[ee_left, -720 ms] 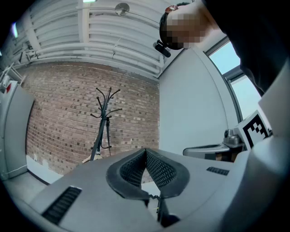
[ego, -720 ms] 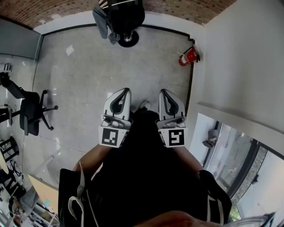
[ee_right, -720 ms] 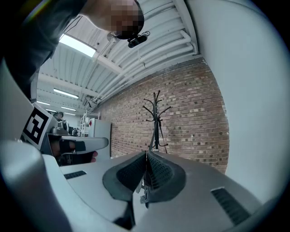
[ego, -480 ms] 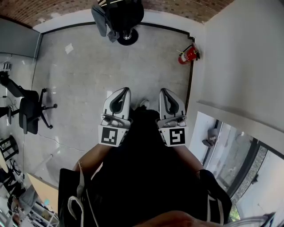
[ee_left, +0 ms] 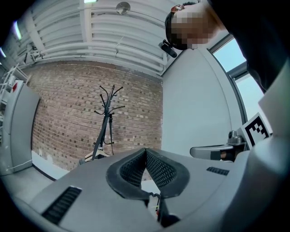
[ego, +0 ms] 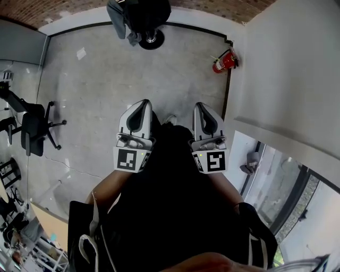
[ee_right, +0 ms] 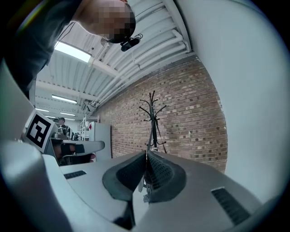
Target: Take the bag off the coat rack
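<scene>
A black coat rack (ego: pixel 151 37) stands on the grey floor at the far brick wall, with a dark bag (ego: pixel 139 13) hanging on it. The rack (ee_left: pixel 108 122) appears far off in the left gripper view, a strap hanging down its pole. In the right gripper view the rack (ee_right: pixel 154 122) rises just above the jaws, which hide its lower part. My left gripper (ego: pixel 142 102) and right gripper (ego: pixel 201 105) are held side by side in front of my body, level, far from the rack. Both are shut with nothing between the pads.
A red fire extinguisher (ego: pixel 223 61) stands by the white wall (ego: pixel 287 79) on the right. A black office chair (ego: pixel 32 127) is at the left, with a scrap of paper (ego: pixel 81 53) on the floor (ego: pixel 106 85). Glazing (ego: pixel 276 186) lies at the lower right.
The two grippers have drifted slightly apart, the left one a little up and left. The rack and floor have slid toward the top of the head view. Both jaws stay shut.
</scene>
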{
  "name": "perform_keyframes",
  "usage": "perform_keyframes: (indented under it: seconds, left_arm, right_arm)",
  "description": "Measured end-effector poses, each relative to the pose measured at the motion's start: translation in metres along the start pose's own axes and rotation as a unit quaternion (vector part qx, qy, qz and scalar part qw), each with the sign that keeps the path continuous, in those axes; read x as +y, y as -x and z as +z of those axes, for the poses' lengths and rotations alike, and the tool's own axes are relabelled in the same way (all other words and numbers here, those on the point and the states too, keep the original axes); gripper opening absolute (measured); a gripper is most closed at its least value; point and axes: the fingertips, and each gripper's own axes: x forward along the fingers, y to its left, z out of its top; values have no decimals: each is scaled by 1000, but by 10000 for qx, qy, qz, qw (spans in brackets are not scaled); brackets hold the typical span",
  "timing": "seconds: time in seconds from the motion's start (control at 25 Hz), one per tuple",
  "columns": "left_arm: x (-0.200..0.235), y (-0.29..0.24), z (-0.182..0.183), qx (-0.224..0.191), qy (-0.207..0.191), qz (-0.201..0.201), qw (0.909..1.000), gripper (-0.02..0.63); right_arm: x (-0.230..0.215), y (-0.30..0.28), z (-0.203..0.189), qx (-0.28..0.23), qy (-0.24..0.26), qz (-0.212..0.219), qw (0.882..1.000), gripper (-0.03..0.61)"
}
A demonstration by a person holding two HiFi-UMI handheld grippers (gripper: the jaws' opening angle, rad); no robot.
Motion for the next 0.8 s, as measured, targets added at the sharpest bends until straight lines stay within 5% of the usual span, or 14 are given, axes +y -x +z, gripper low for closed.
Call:
perform_keyframes:
  seconds: [0.36, 0.8]
  left_arm:
    - [7, -9, 3, -10, 95, 109, 9999, 20]
    - [27, -72, -12, 121, 192, -335, 9992, 20]
  right_arm:
    - [0, -13, -3, 65, -102, 149, 9998, 21]
    - [-38, -61, -5, 245, -19, -345, 9991, 21]
